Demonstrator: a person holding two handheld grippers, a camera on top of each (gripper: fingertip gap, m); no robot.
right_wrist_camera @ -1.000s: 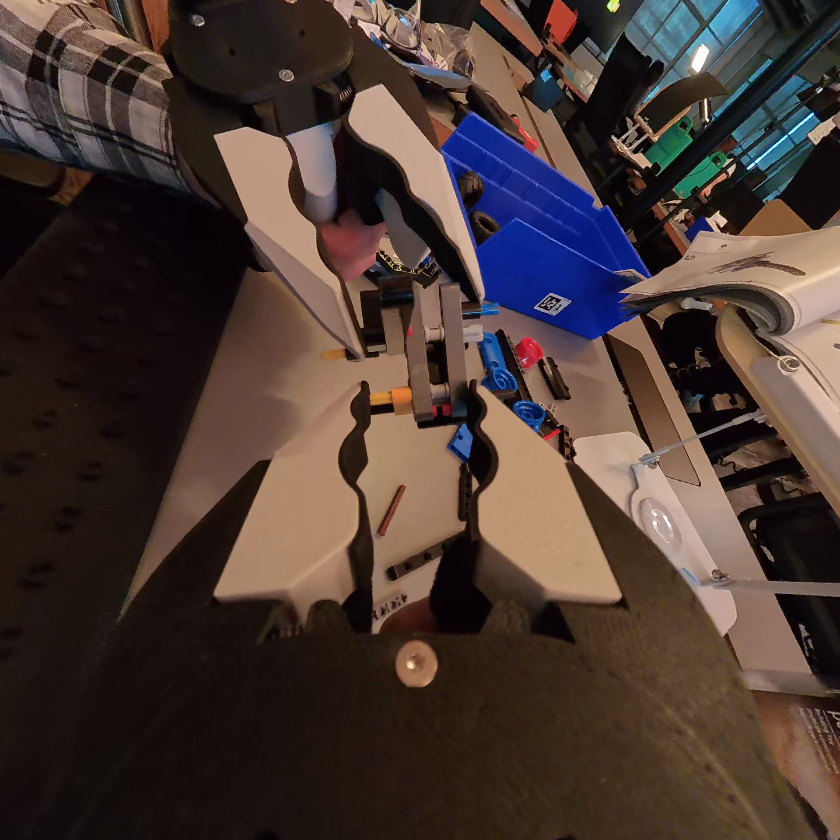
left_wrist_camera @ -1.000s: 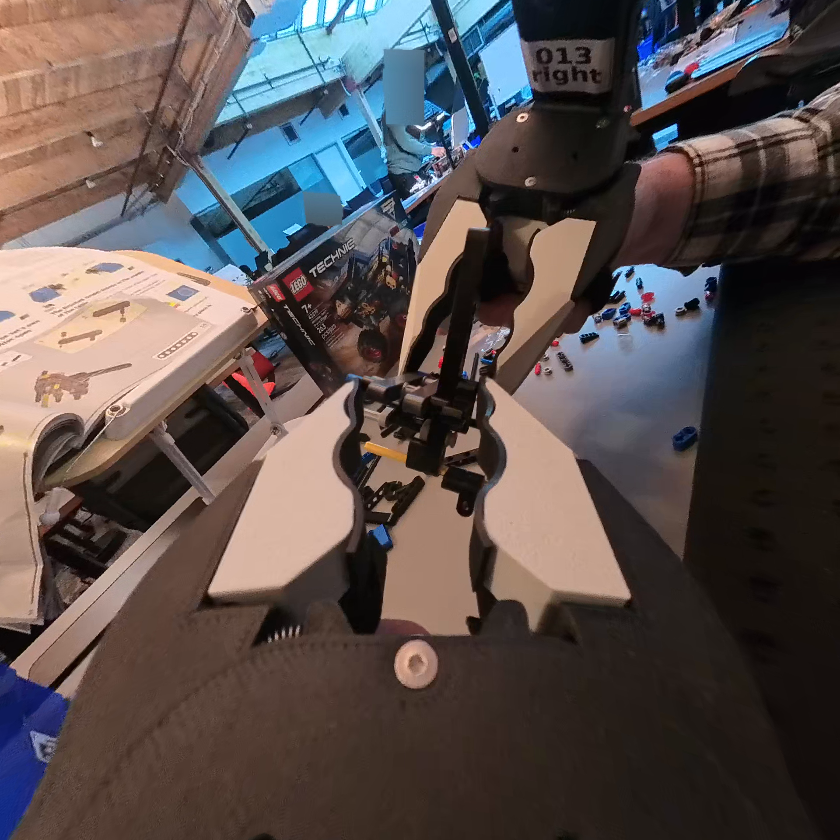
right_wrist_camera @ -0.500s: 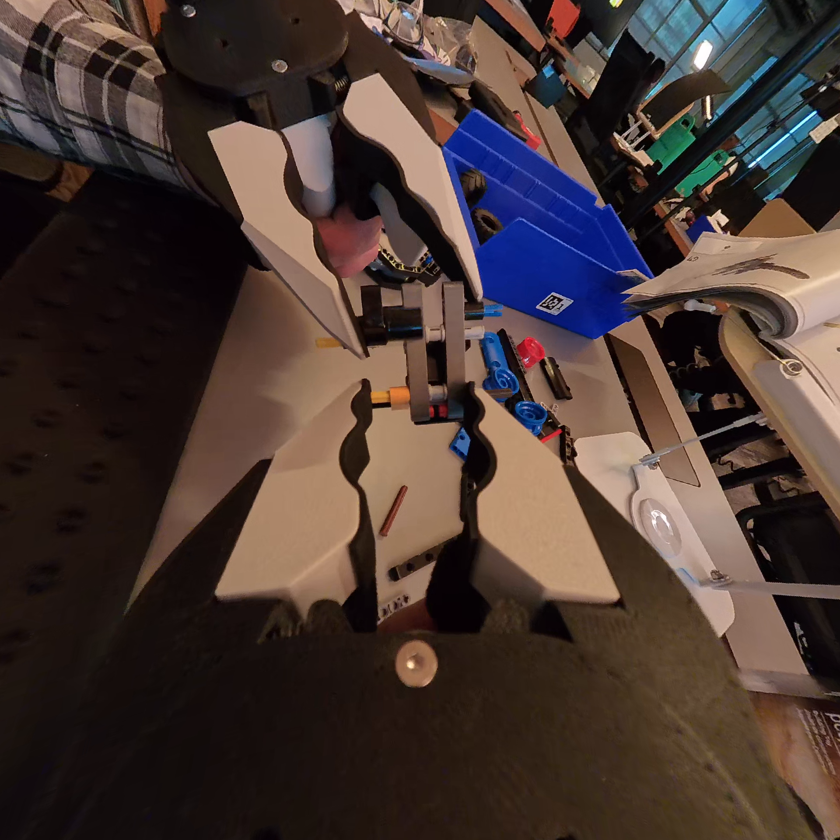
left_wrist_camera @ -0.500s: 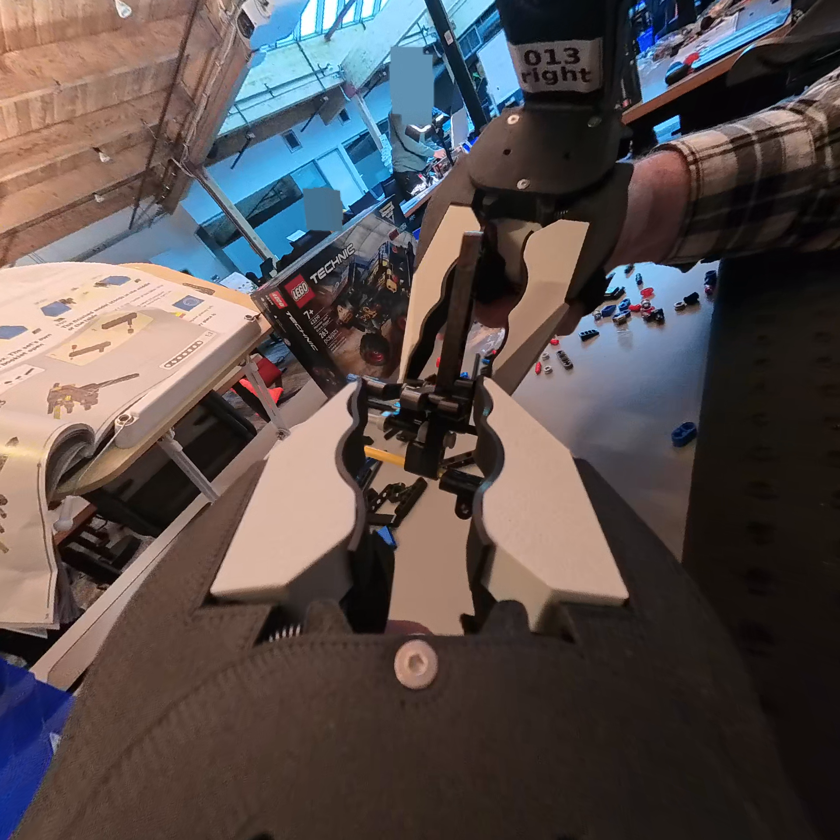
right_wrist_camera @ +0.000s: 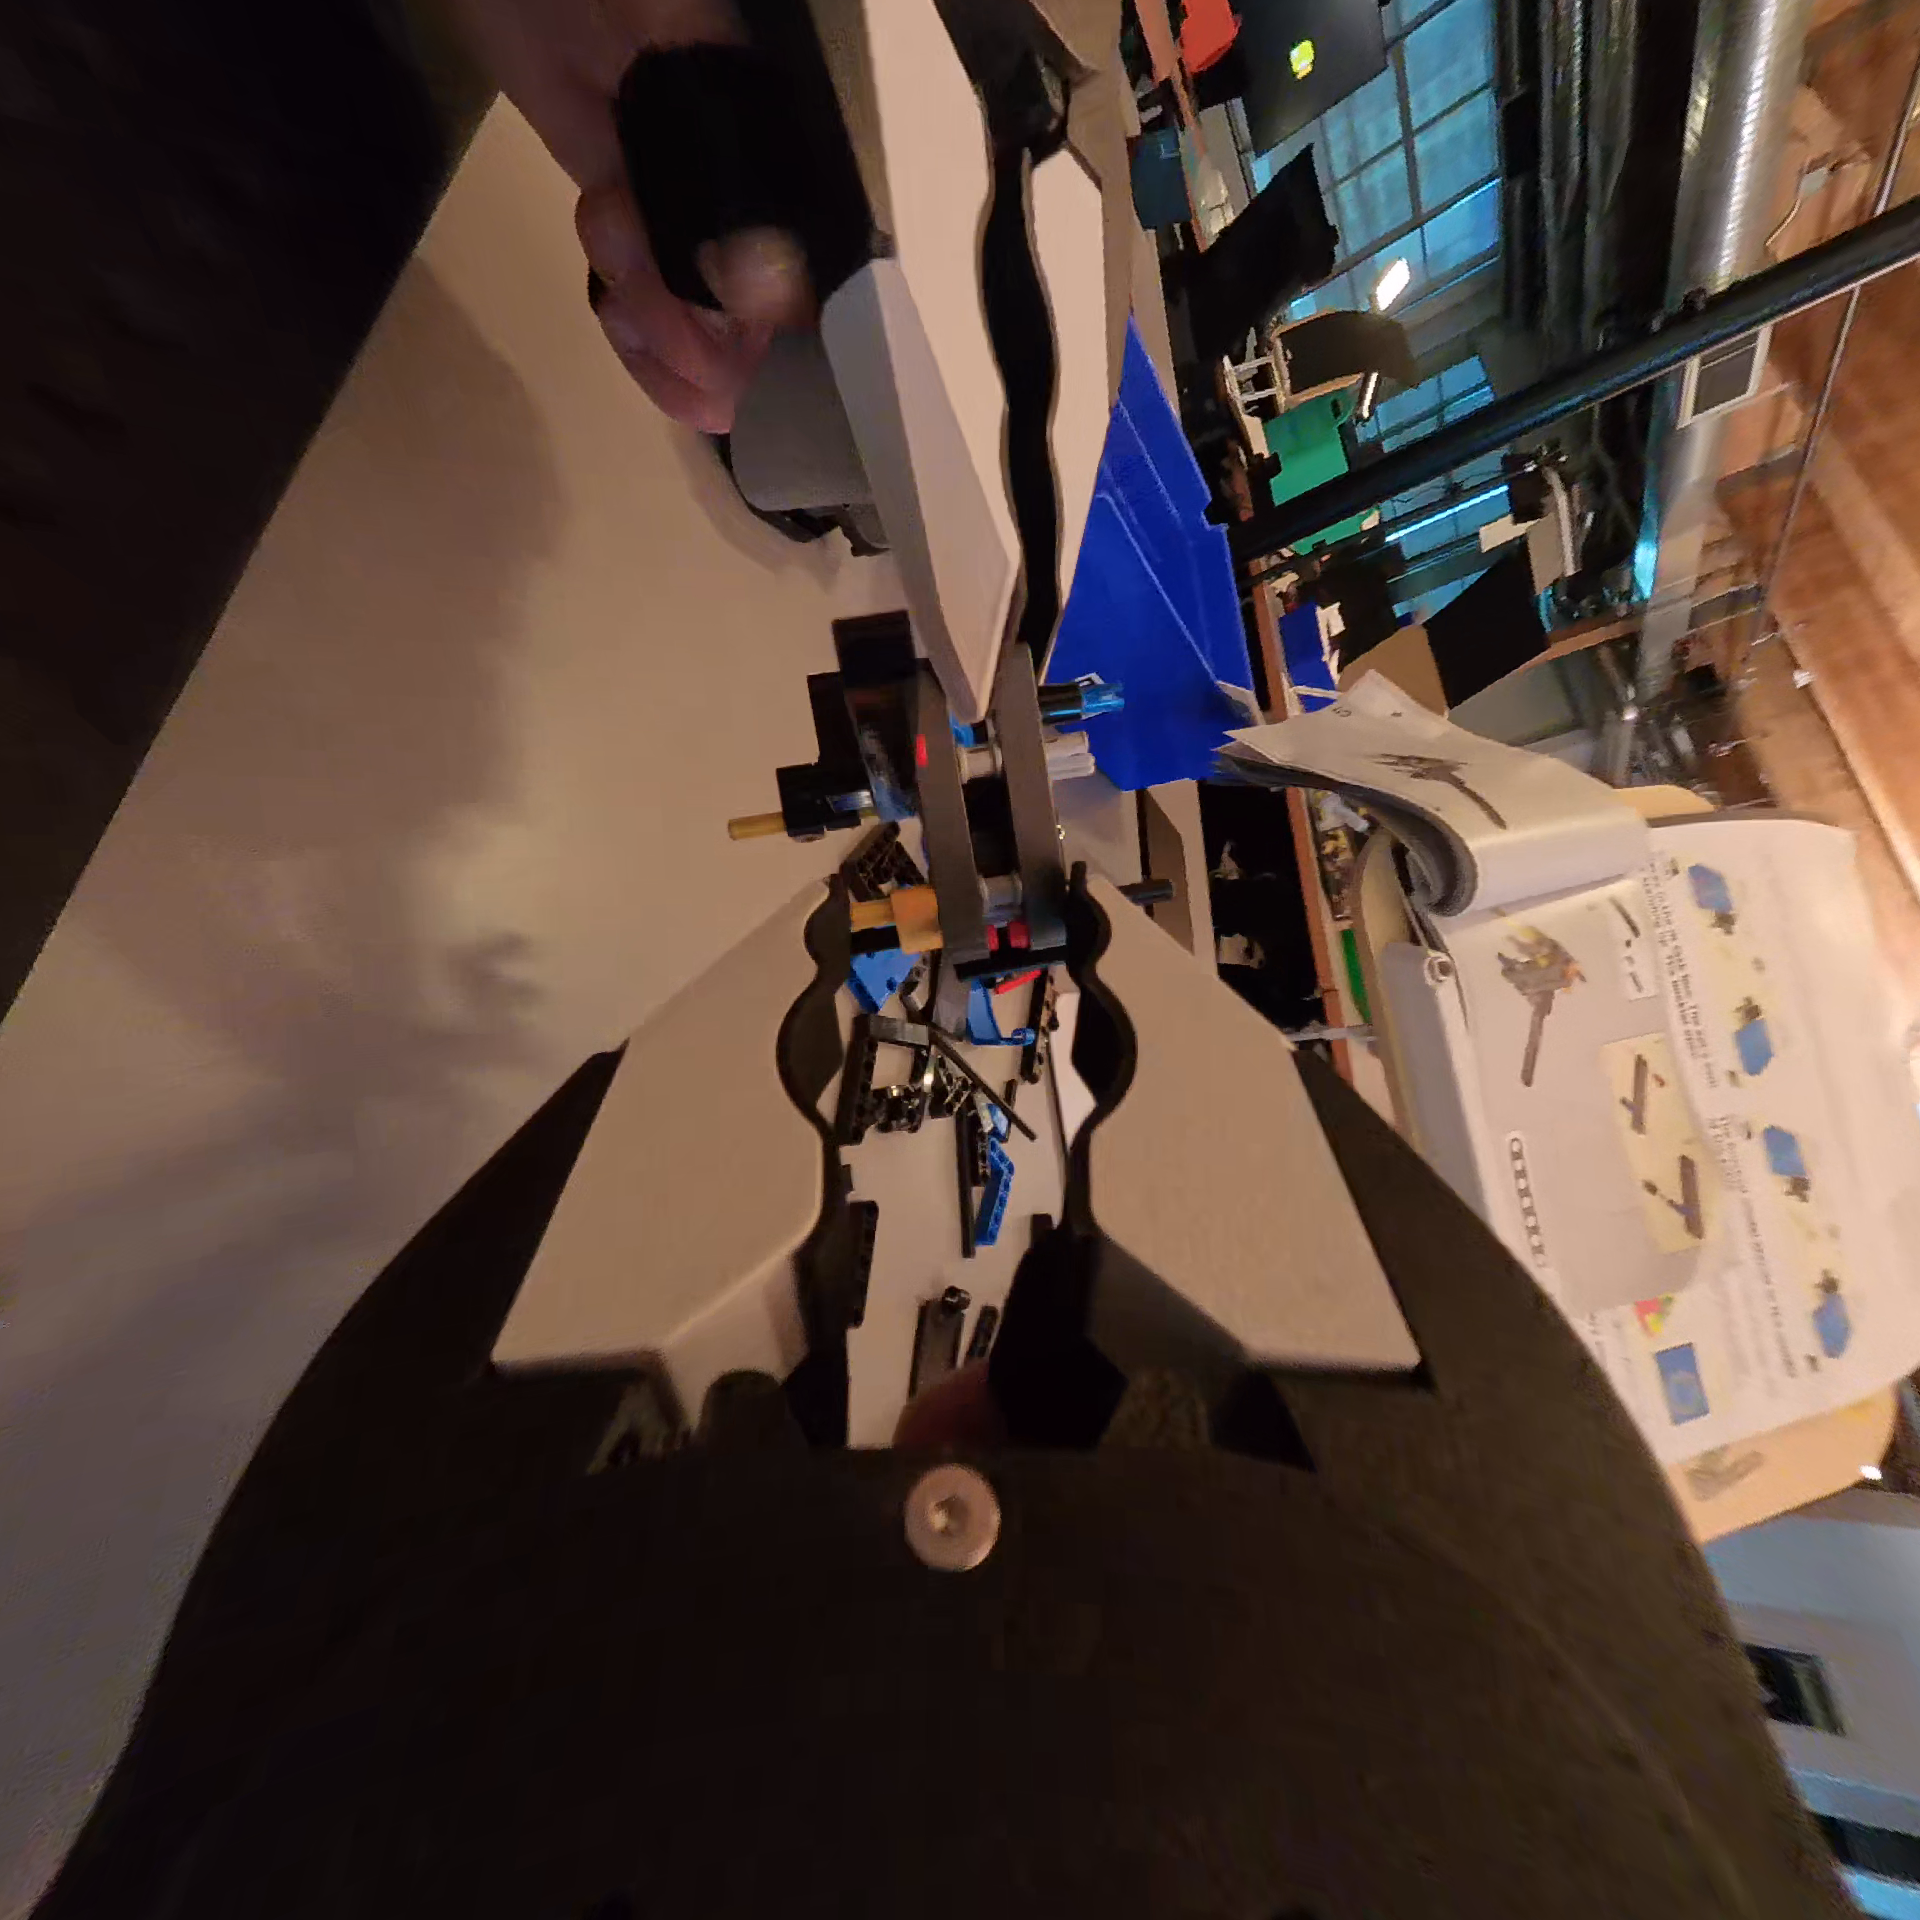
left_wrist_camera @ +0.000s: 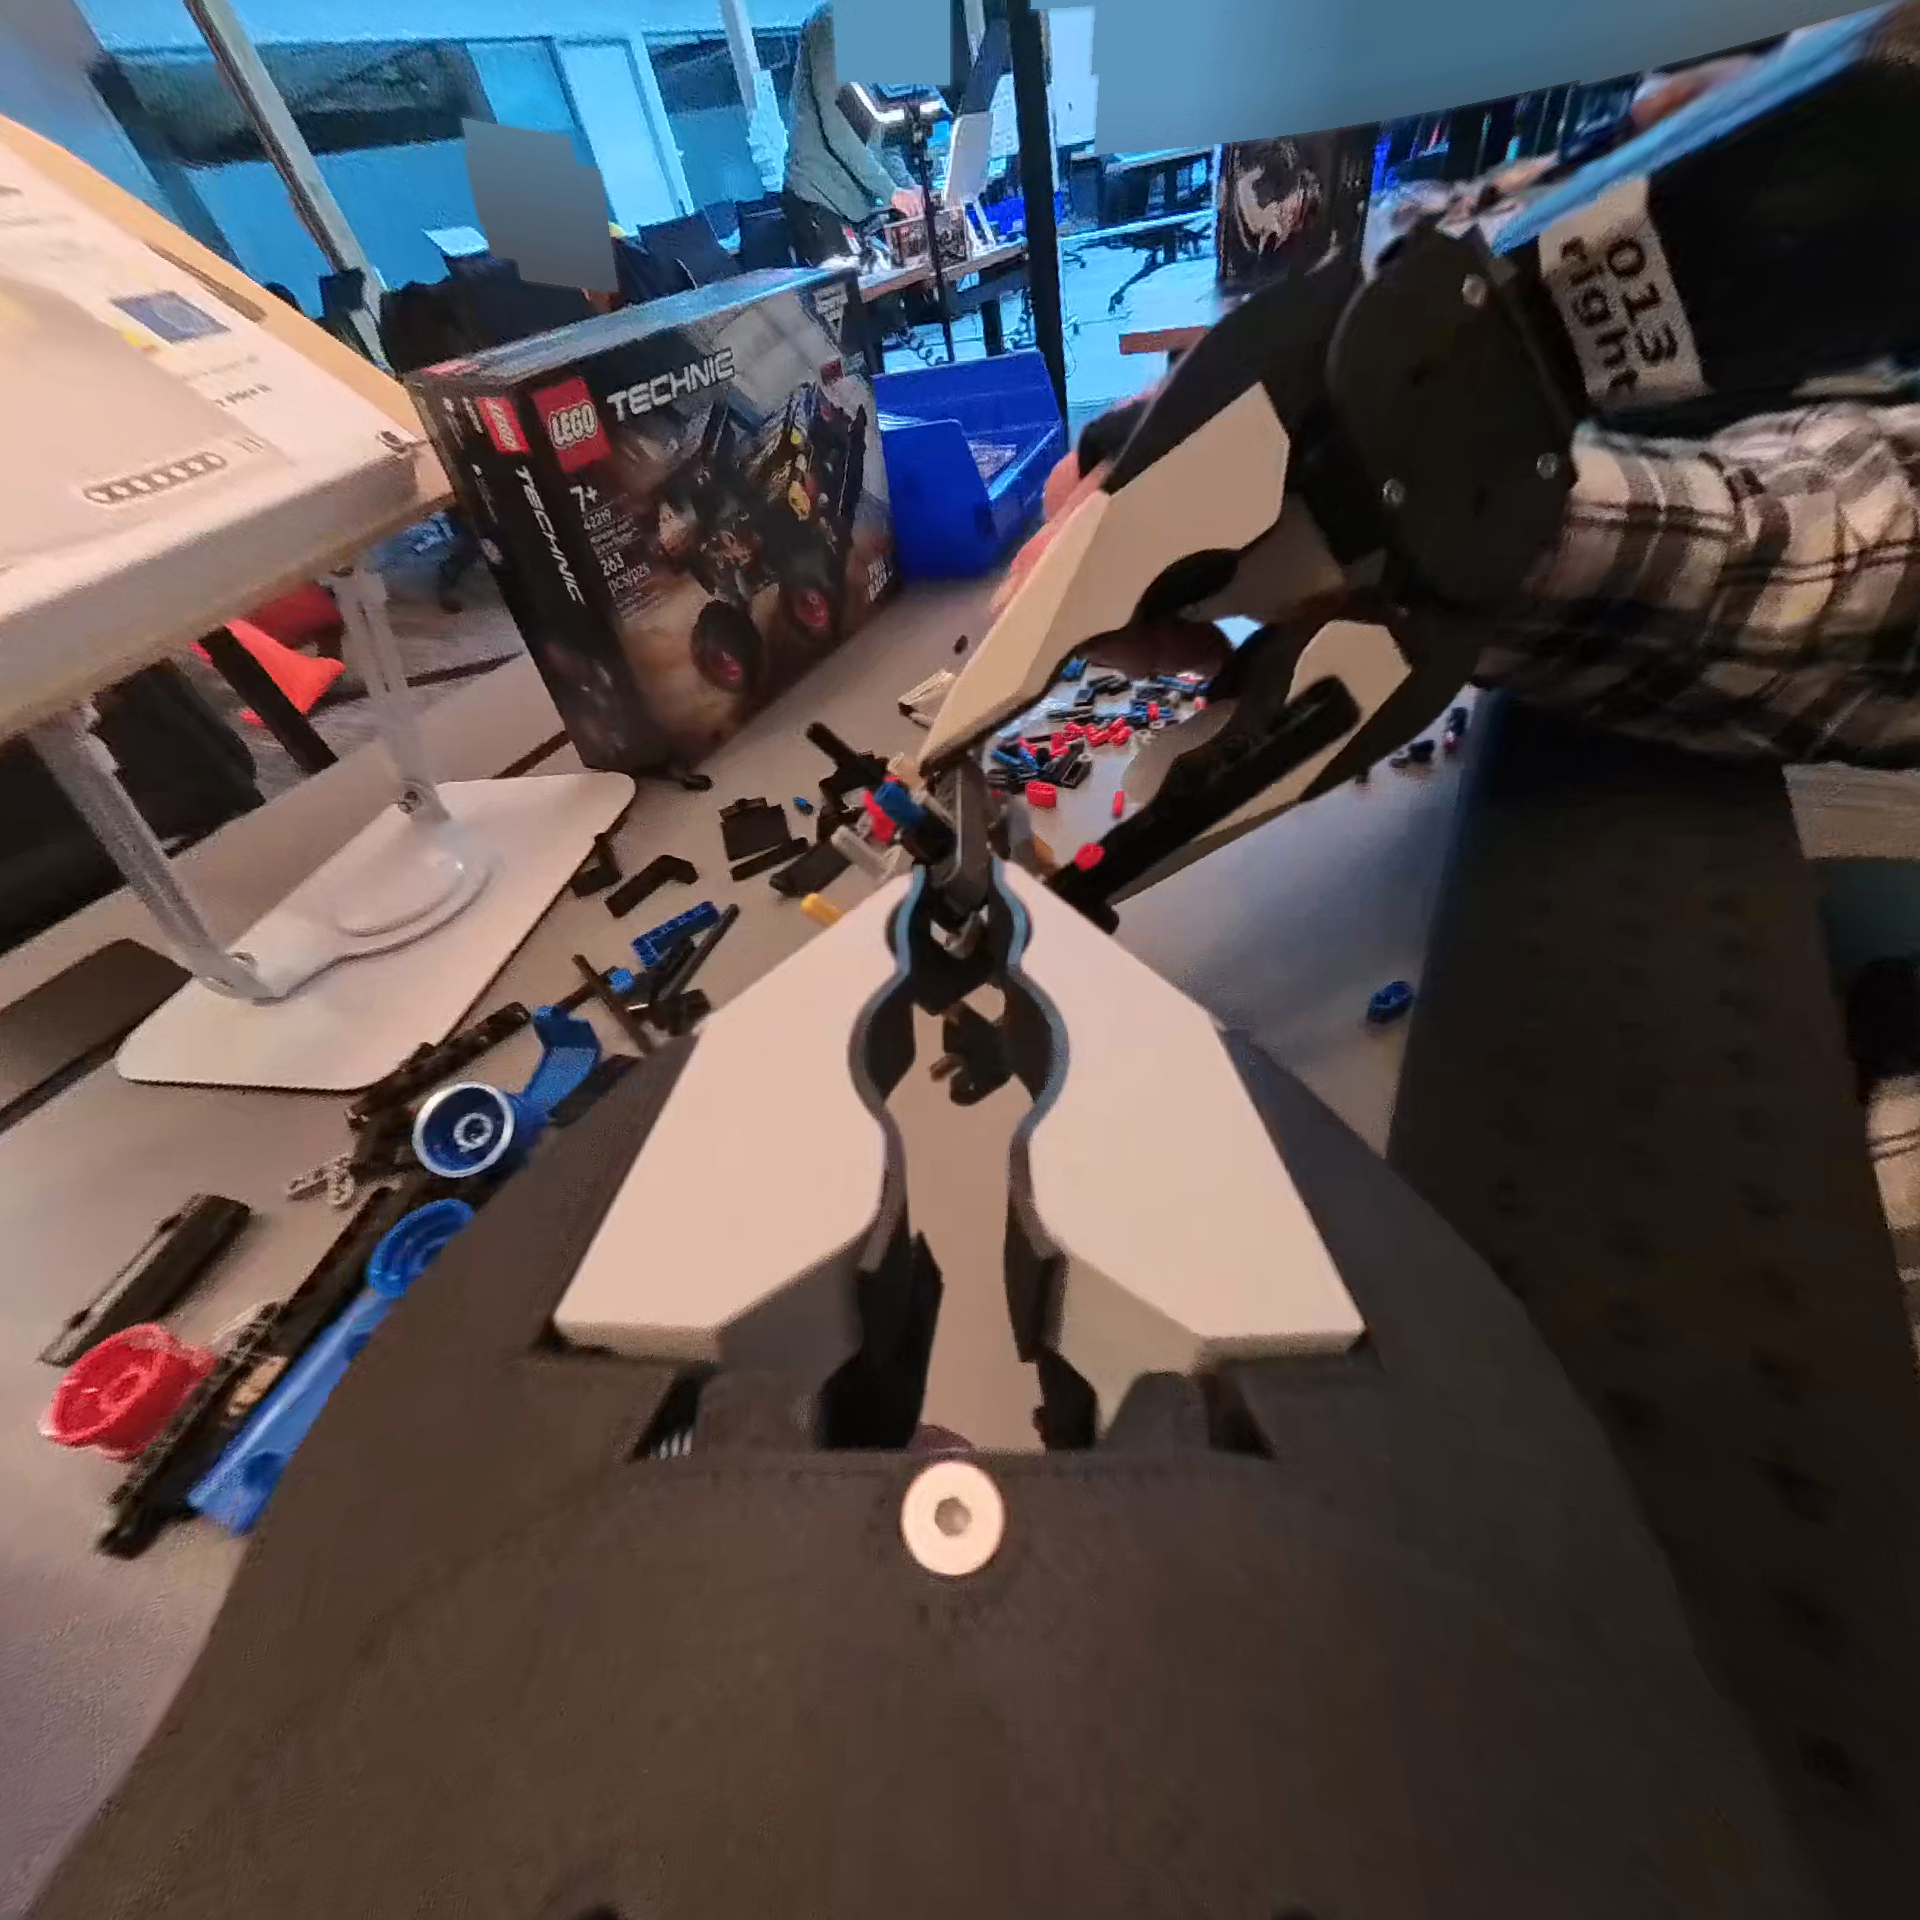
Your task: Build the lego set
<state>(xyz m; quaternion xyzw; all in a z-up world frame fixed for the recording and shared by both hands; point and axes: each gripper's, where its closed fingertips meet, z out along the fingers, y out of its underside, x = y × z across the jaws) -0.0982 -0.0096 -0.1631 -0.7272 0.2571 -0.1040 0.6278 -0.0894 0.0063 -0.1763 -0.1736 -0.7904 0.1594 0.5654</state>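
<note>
A small lego assembly (left_wrist_camera: 928, 826) of grey beams, black connectors, blue and red pins and a yellow axle is held above the grey table (left_wrist_camera: 520, 831) between both grippers. My left gripper (left_wrist_camera: 961, 899) is nearly closed, pinching one end of the grey beams. My right gripper (left_wrist_camera: 1008, 831) comes in from the upper right and spans the other end. In the right wrist view the assembly (right_wrist_camera: 987, 831) sits between my right gripper's tips (right_wrist_camera: 951, 904), axle toward one finger and beam against the other. The left gripper (right_wrist_camera: 1023, 634) reaches down from above it.
A lego box (left_wrist_camera: 675, 540) stands behind, with a blue bin (left_wrist_camera: 966, 457) beside it. An instruction booklet (right_wrist_camera: 1621, 1091) rests on a white stand (left_wrist_camera: 343, 935). Loose black, blue and red parts (left_wrist_camera: 447, 1132) lie at the left, small pieces (left_wrist_camera: 1091, 727) at the back, and a dark mat (left_wrist_camera: 1610, 1039) at the right. My two grippers' fingertips are within a few centimetres of each other.
Both grippers have swung round with the assembly, so both views now look down at the table. My left gripper's fingers have closed much narrower, onto the beam end.
</note>
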